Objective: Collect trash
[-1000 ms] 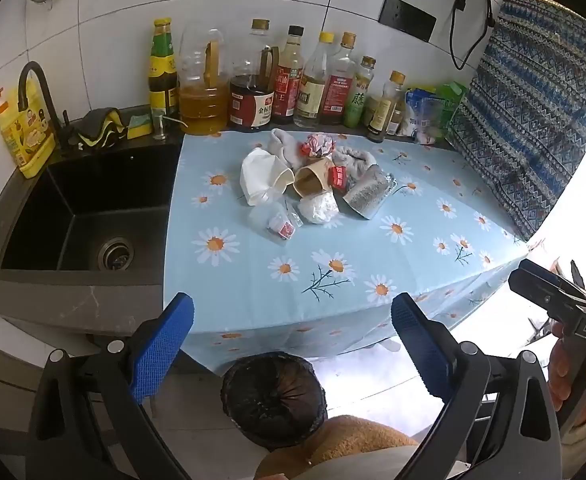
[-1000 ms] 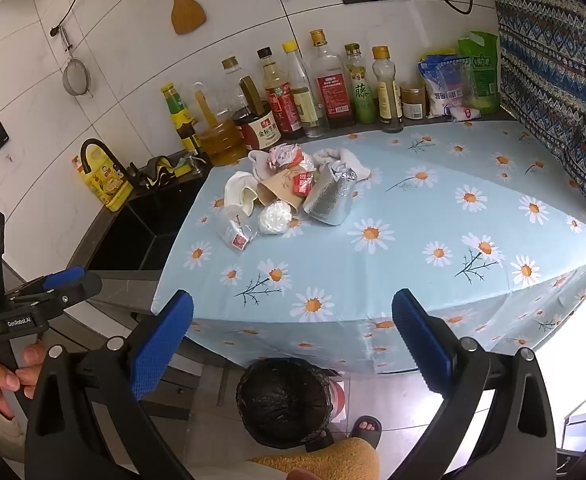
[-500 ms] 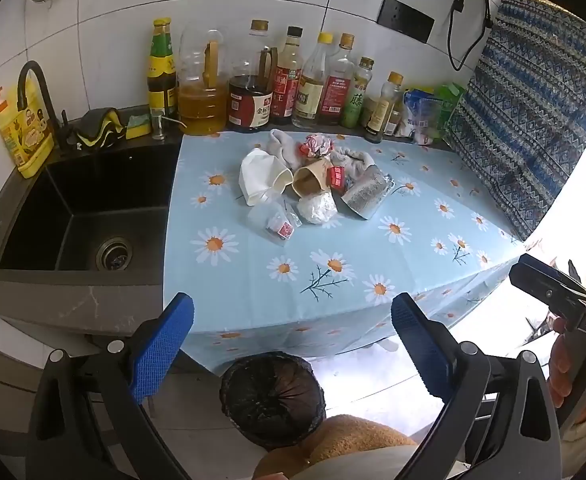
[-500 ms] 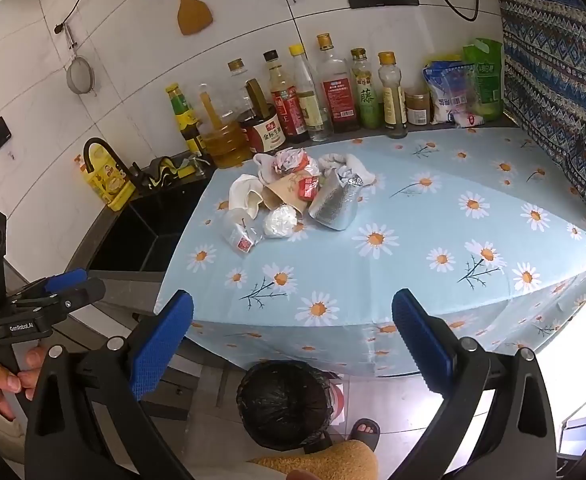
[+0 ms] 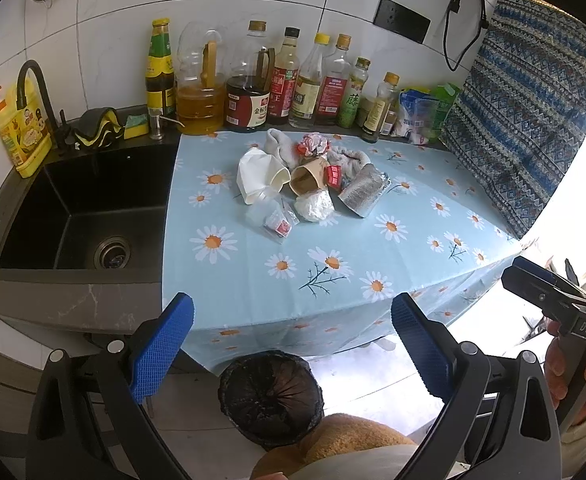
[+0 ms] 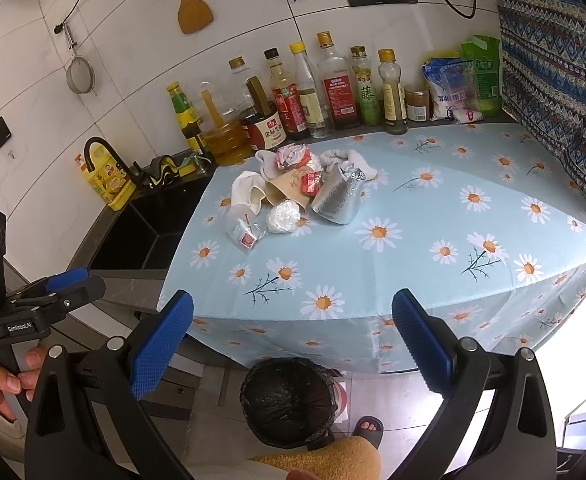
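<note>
A pile of trash (image 5: 309, 178) (image 6: 297, 192) lies toward the back of the daisy-print counter: a white cup, a brown paper cup, a silver foil bag, a crumpled white wad, red wrappers and a clear packet. A bin lined with a black bag (image 5: 271, 398) (image 6: 289, 400) stands on the floor below the counter's front edge. My left gripper (image 5: 289, 344) is open and empty, well short of the pile and above the bin. My right gripper (image 6: 293, 340) is likewise open and empty, held off the front edge.
A row of sauce and oil bottles (image 5: 277, 84) lines the back wall. A black sink (image 5: 77, 216) with a tap sits left of the cloth. A patterned curtain (image 5: 525, 128) hangs at the right. A slippered foot (image 6: 367, 426) stands by the bin.
Both grippers have drifted slightly back and up, so the counter sits a little lower in the views. Jaws stay wide and nothing on the counter has moved.
</note>
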Demonstrator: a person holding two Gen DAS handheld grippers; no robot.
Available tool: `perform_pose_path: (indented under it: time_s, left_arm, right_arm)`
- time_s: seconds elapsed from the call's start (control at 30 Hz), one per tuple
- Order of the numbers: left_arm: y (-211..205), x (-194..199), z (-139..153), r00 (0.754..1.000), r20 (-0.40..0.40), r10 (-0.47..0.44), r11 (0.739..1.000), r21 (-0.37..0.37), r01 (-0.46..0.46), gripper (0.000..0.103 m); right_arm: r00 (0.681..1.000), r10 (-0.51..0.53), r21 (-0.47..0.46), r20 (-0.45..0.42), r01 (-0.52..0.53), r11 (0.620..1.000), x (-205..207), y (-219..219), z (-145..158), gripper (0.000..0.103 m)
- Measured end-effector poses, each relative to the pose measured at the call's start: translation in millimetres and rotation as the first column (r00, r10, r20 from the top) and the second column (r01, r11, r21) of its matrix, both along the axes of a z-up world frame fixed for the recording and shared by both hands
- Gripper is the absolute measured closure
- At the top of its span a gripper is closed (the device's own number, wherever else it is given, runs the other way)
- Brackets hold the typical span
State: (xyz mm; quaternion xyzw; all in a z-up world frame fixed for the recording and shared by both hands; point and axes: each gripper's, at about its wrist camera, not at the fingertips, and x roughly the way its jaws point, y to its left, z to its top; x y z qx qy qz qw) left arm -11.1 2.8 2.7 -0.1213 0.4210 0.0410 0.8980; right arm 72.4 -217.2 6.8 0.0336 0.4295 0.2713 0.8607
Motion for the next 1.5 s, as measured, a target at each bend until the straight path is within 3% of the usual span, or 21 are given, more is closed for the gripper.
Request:
perform_pose_path:
  time_s: [0.6, 0.9, 1.5]
  left_arm:
    - [9.1, 4.4, -3.4, 1.0, -0.029, -0.007, 0.998, -0.058, 0.005, 0.007]
    - [2.0, 11.7, -1.7, 0.999, -0.017, -0.048, 0.998, -0.04, 0.048, 0.008]
    - [3.6, 45.4, -7.9, 1.0, -0.017, -0.023, 0.996, -0.085, 0.021, 0.012]
  right_arm:
    - [1.0, -0.022, -0.002, -0.013, 0.022, 1.0, -4.5, -1.5, 1.6, 0.004]
    - [0.999, -0.022, 0.006, -0.027, 0.023, 1.0, 2.2, 0.2, -1.7, 0.004]
    - [0.998, 0.019, -0.001, -0.064, -0.019, 1.0, 52.1, 4.0, -11.6, 0.004]
